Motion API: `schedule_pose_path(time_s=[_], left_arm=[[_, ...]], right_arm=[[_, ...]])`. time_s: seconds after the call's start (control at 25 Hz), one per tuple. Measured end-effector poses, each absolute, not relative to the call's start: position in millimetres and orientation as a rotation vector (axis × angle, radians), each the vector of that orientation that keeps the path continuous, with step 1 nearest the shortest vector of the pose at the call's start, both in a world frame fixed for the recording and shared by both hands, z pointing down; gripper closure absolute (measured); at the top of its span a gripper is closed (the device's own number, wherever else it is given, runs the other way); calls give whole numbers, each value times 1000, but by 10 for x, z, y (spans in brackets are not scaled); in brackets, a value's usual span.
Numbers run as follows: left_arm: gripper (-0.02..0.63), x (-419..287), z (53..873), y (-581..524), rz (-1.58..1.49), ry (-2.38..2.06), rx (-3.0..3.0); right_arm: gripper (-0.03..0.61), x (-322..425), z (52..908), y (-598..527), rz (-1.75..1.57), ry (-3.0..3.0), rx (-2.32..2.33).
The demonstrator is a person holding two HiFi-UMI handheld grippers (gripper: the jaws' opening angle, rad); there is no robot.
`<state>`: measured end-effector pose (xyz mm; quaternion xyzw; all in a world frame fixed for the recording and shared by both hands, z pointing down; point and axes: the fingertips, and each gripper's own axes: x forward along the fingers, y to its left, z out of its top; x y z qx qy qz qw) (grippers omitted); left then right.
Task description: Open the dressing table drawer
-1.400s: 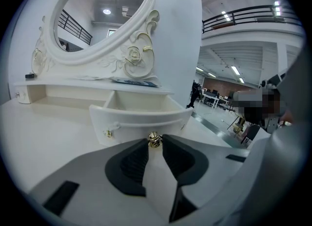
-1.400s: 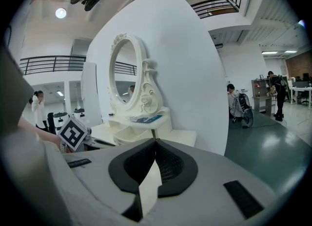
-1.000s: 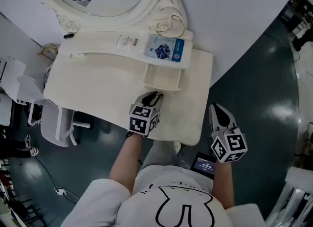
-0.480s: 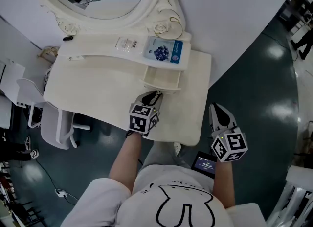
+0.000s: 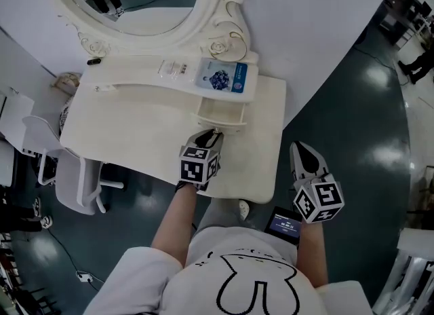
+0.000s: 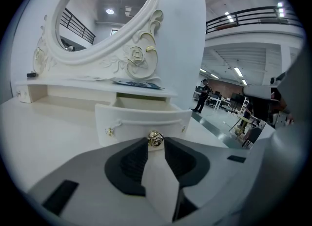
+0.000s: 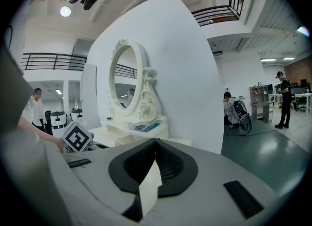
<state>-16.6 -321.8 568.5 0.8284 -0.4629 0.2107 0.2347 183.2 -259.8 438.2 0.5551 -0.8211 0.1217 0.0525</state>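
Observation:
The cream dressing table has its small drawer pulled out from under the shelf. In the left gripper view the drawer front faces me with a gold knob at its middle. My left gripper is at that knob, which sits between the jaw tips; the jaws are opening and the pads look just off it. In the head view the left gripper touches the drawer's front edge. My right gripper hangs off the table's right side, shut and empty, also seen as the right gripper.
An oval mirror in a carved frame stands behind the shelf. A blue packet lies on the shelf above the drawer, and a small black object lies at its left end. A white chair stands left. A lit screen is near my waist.
The head view has shifted slightly. Both grippers and the pulled-out drawer stay where they were.

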Motion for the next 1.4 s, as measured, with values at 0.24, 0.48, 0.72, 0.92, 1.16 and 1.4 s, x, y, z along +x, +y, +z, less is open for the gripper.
schedule_pose_path(time_s=[0.24,0.48,0.72,0.92,1.16,1.4], left_arm=[[462,-187,5638,-3130,593,-1302,2267],[462,-235,5309,-3112,505,-1355,2311],[462,-262,4957,-3057,422,-1399,2369],[462,-253,4707,-3030,355,-1416,2413],[505,-231,4433,-2998,298,-1436,2484],[589,-235,4183,-2938,242,-1478,2580]], right_arm=[[560,1896,4257,-2546,335,-2499,1716],[560,1940,4107,-2477,291,-2515,1739],[560,1925,3944,-2429,231,-2540,1742],[561,1891,3869,-2401,194,-2563,1732],[561,1873,3755,-2391,154,-2591,1732],[561,1837,3654,-2390,103,-2607,1735]])
